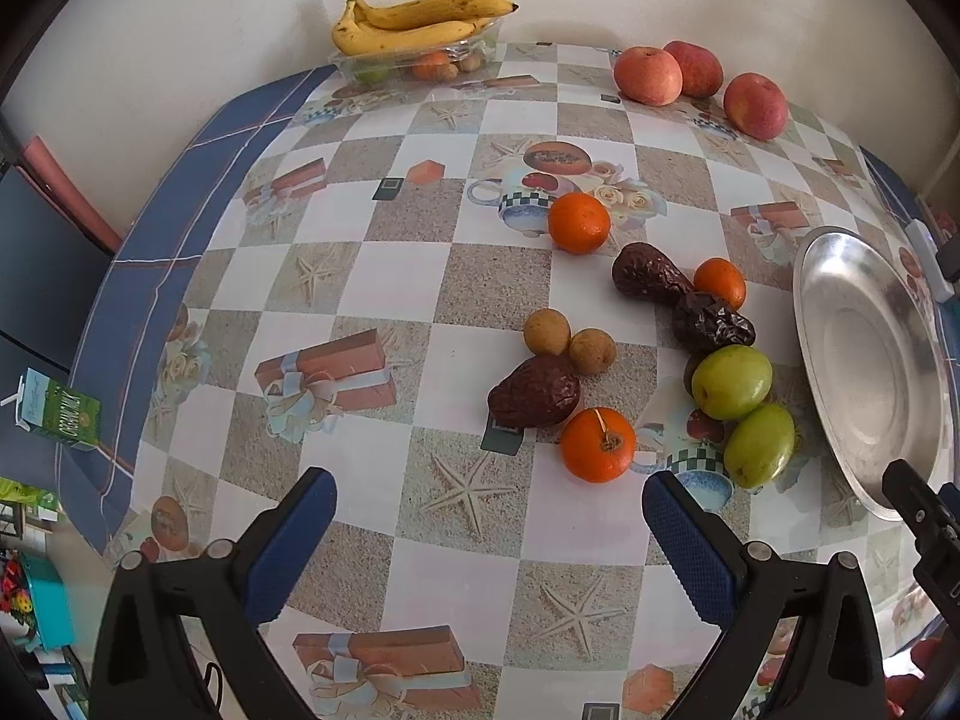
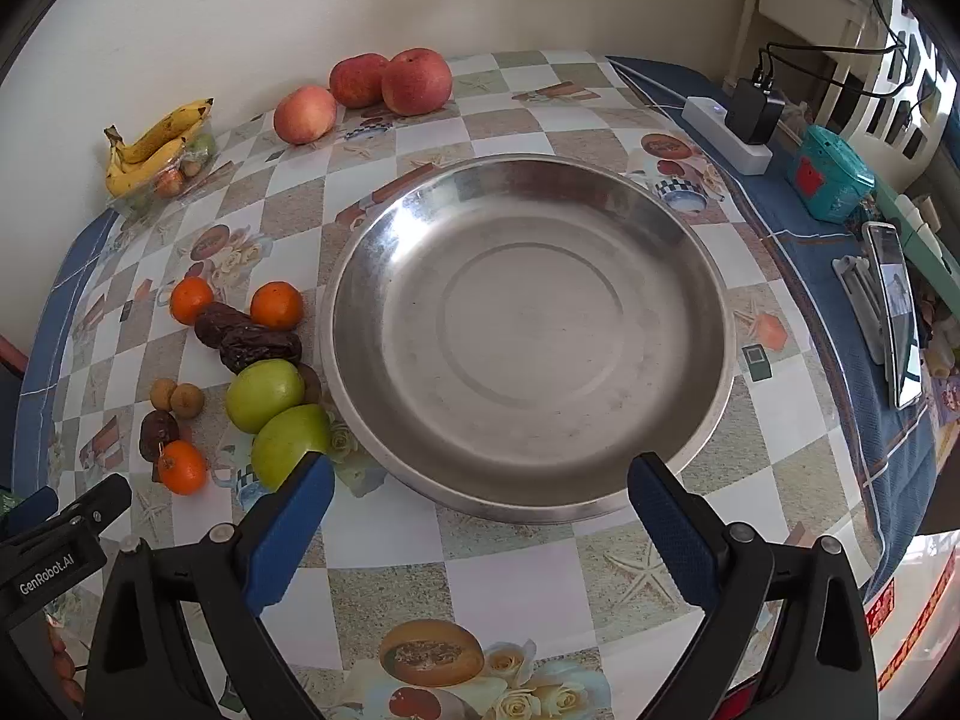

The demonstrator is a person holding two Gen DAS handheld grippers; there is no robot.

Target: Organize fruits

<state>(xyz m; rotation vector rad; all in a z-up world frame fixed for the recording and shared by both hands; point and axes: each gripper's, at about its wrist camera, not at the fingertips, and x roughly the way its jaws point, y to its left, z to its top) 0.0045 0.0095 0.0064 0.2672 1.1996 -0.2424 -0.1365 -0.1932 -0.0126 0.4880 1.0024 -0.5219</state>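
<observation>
Left gripper (image 1: 486,516) spread wide, blue pads (image 1: 288,546) gripping nothing — hovering above the patterned tablecloth (image 1: 360,276). Just ahead: small orange mandarin with a stem (image 1: 597,444), wrinkled brown date (image 1: 534,391), two green oval fruits (image 1: 744,414) ahead to the right. Right gripper (image 2: 480,516) equally wide open, empty — round steel plate (image 2: 528,324) straight ahead, bare inside, near rim between the fingertips. Red apples (image 2: 390,81) far ahead.

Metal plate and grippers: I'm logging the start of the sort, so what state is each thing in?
Metal plate: empty, upright.
Left gripper: open, holding nothing.
Right gripper: open, holding nothing.
Clear tray: holds small fruits, bananas on top.
Phone: screen lit.
Milk carton: lying flat.
</observation>
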